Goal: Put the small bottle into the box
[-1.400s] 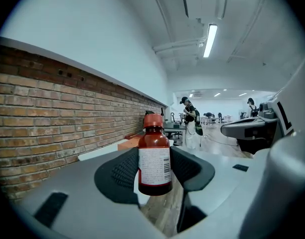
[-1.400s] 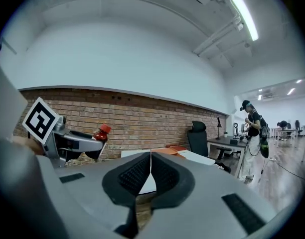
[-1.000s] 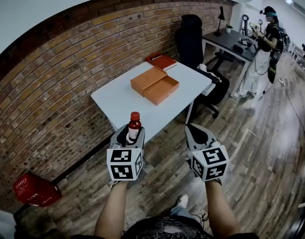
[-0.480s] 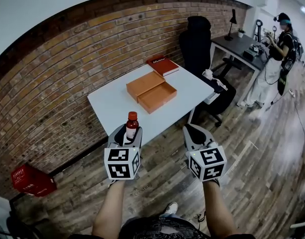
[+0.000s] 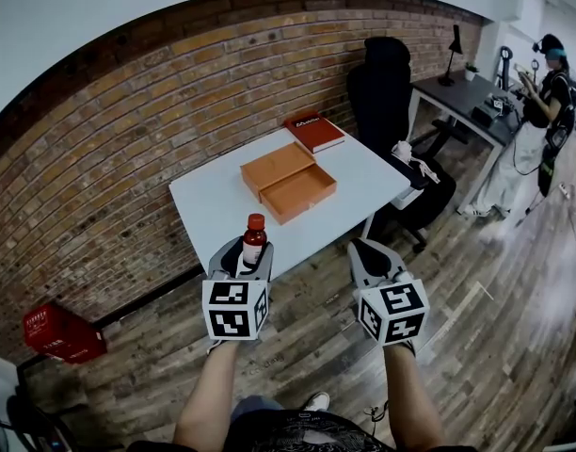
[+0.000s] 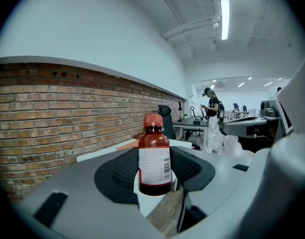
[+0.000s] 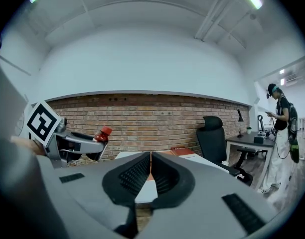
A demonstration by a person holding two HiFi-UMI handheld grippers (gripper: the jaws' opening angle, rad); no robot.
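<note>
The left claw [image 6: 155, 171] is clamped on a small brown-red bottle [image 6: 155, 151] with a red cap and white label. Its 2 ribbed black pads [image 6: 121, 171] press the lower body, so the bottle stands upright above them. The right claw [image 7: 150, 171] has its 2 jaws pressed together with nothing between them. Both are held in the air over the wooden plank floor [image 5: 476, 347], short of the near edge of the white rectangular desk [image 5: 222, 205]. The flat open orange box [image 5: 302, 194] lies near the desk's middle, its lid [image 5: 277, 166] flat beside it toward the far edge. A red book [image 5: 314, 131] lies at the far corner, with a black office chair [image 5: 387, 78] just past it.
</note>
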